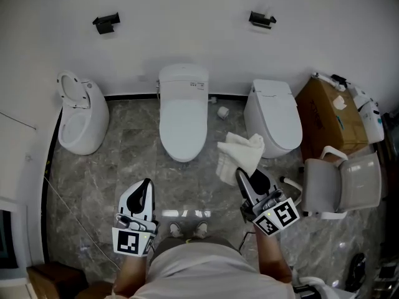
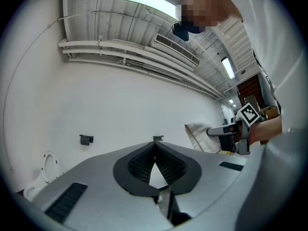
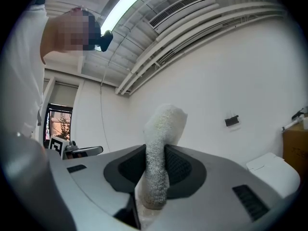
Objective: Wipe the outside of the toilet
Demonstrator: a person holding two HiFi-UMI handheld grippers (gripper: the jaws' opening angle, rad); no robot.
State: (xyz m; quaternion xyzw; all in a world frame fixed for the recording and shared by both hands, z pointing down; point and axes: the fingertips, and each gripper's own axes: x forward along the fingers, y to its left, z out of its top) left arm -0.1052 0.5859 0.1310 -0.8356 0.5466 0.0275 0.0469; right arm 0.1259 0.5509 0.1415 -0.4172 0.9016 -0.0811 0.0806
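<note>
A brown box and a grey chair stand at the right. The white toilet sits by the wall, lid down, between an open toilet and a shut one. The right gripper pinches a white cloth; the left gripper is closed on nothing.

Washroom: three toilets abreast (marble floor).

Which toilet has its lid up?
The leftmost toilet: its lid stands up. The middle toilet and the right toilet have their lids down.
</note>
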